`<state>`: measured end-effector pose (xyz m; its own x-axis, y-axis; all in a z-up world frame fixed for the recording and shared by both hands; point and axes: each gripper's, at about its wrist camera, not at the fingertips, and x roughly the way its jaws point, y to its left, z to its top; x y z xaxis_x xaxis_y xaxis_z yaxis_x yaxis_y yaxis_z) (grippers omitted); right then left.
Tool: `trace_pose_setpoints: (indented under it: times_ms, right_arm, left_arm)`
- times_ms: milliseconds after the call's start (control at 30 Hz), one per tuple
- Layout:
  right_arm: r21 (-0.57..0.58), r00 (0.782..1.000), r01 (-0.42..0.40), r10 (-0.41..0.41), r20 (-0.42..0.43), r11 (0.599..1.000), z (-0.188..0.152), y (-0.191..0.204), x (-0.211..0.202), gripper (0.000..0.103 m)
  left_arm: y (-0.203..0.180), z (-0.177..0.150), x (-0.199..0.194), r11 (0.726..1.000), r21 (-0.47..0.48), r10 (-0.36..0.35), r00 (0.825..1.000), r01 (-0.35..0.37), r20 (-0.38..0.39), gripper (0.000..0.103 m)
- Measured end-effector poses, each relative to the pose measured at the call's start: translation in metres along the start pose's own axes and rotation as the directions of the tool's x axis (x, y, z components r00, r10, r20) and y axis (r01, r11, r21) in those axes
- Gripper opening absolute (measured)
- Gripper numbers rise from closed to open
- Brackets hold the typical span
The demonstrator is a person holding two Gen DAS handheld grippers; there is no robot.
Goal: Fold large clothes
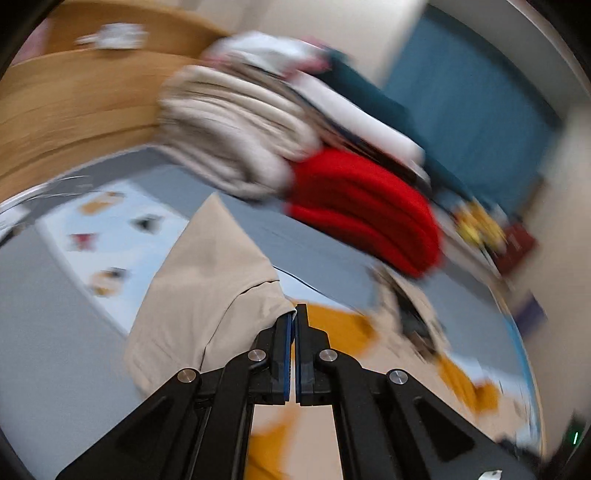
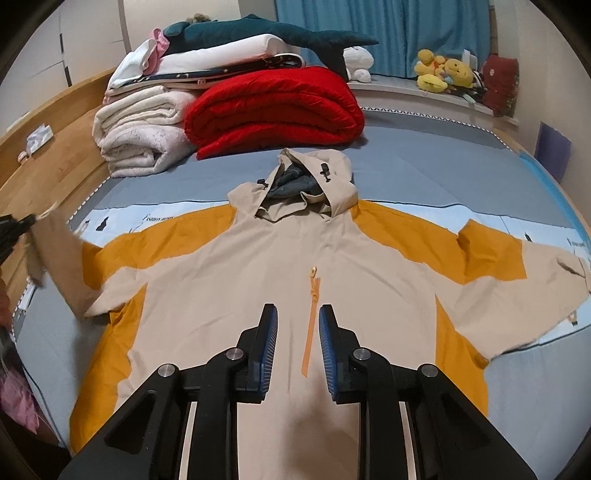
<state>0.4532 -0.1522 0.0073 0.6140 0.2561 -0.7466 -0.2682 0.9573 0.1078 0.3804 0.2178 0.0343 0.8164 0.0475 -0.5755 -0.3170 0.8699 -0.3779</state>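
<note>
A beige and orange hooded jacket [image 2: 295, 258] lies front up and spread flat on the bed, hood toward the far end. My left gripper [image 1: 295, 314] is shut on the beige cuff of the jacket's left sleeve [image 1: 207, 280] and holds it lifted; the left wrist view is motion-blurred. From the right wrist view the left gripper [image 2: 22, 225] shows at the far left edge with the raised sleeve [image 2: 55, 258]. My right gripper [image 2: 297, 314] is open and empty, hovering above the jacket's lower chest, its jaws either side of the orange zipper [image 2: 312, 314].
A folded red quilt [image 2: 273, 110], white blankets [image 2: 140, 140] and stacked bedding with a teal plush shark [image 2: 266, 33] sit at the far end of the blue-sheeted bed [image 2: 424, 173]. A wooden bed frame [image 2: 55, 158] runs along the left. Plush toys [image 2: 443, 72] line the far right ledge.
</note>
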Motion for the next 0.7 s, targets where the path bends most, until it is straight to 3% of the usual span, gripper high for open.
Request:
trace_pose_setpoints:
  times_ms: [67,167,233,267,300,367,467,600,667,700]
  right_arm:
    - [0.011,1.0,-0.003,0.003,0.002,1.0,-0.003,-0.003,-0.004,0.024]
    - [0.032,1.0,-0.01,0.011,-0.015,0.999,-0.01,-0.007,-0.006,0.024]
    - [0.047,0.999,-0.014,0.015,-0.036,0.999,-0.016,-0.009,-0.005,0.025]
    - [0.055,0.999,-0.014,0.016,-0.047,0.998,-0.019,-0.011,-0.004,0.025]
    - [0.068,0.998,-0.013,0.017,-0.06,0.998,-0.023,-0.012,-0.003,0.026]
    - [0.104,0.996,-0.021,0.029,-0.082,0.994,-0.029,-0.015,-0.001,0.026]
    - [0.136,0.996,-0.018,0.03,-0.087,0.991,-0.037,-0.019,-0.001,0.027]
    - [0.17,0.995,-0.037,0.053,-0.088,0.985,-0.046,-0.017,0.002,0.027]
    - [0.163,0.994,-0.044,0.059,-0.09,0.986,-0.05,-0.01,0.005,0.028]
    - [0.154,0.994,-0.058,0.072,-0.087,0.986,-0.051,-0.004,0.006,0.027]
  left_arm:
    - [-0.05,-0.024,0.021,0.992,0.077,-0.095,0.992,0.102,-0.081,0.0]
    - [-0.105,-0.06,0.04,0.956,0.188,-0.182,0.958,0.225,-0.221,0.0]
    - [-0.134,-0.087,0.055,0.909,0.27,-0.2,0.901,0.317,-0.386,0.01]
    - [-0.139,-0.094,0.056,0.899,0.295,-0.189,0.894,0.323,-0.405,0.014]
    - [-0.138,-0.096,0.056,0.898,0.325,-0.155,0.904,0.298,-0.399,0.024]
    - [-0.123,-0.089,0.054,0.932,0.272,-0.133,0.924,0.24,-0.358,0.043]
    - [-0.092,-0.078,0.052,0.971,0.142,-0.135,0.93,0.193,-0.341,0.045]
    - [-0.05,-0.072,0.049,0.997,0.05,-0.034,0.951,0.052,-0.308,0.042]
    - [-0.035,-0.077,0.052,1.0,0.007,-0.026,0.944,0.03,-0.329,0.038]
    - [-0.029,-0.081,0.057,0.999,-0.02,-0.042,0.931,0.038,-0.362,0.038]
